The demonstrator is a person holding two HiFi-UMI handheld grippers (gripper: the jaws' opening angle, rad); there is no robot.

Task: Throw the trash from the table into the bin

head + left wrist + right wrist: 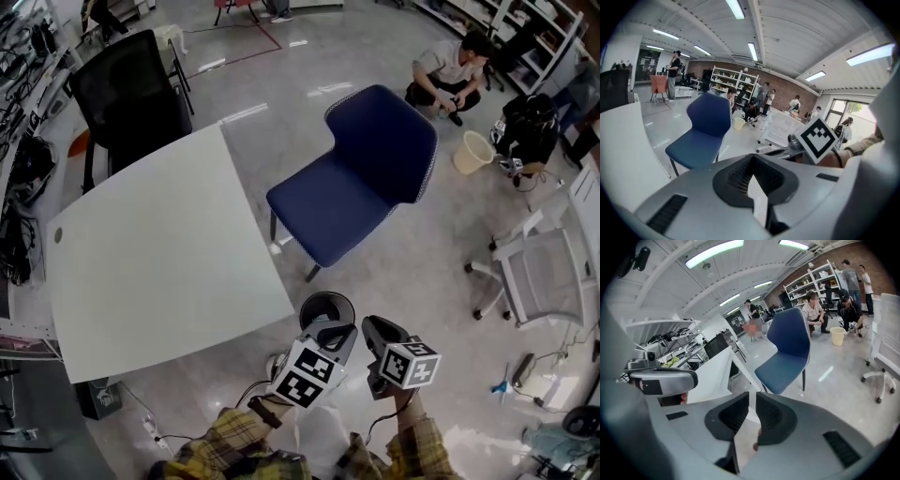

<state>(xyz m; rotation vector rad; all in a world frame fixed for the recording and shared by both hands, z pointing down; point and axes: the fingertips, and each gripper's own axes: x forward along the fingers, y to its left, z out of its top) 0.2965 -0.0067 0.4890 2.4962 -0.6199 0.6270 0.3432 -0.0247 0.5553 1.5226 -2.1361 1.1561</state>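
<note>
Hovering side by side off the near corner of the white table point(159, 253), both grippers are empty. The left gripper point(330, 328) has its jaw tips pressed together, and the right gripper point(375, 328) keeps a narrow slit between its own. Each marker cube point(307, 375) carries black-and-white square patterns. The black bin point(326, 305) stands on the floor just beyond them, near a blue chair point(366, 178).

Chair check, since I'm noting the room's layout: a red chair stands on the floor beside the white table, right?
Not quite. The chair standing on the floor beside the white table is blue, not red. The head view shows it.
</note>
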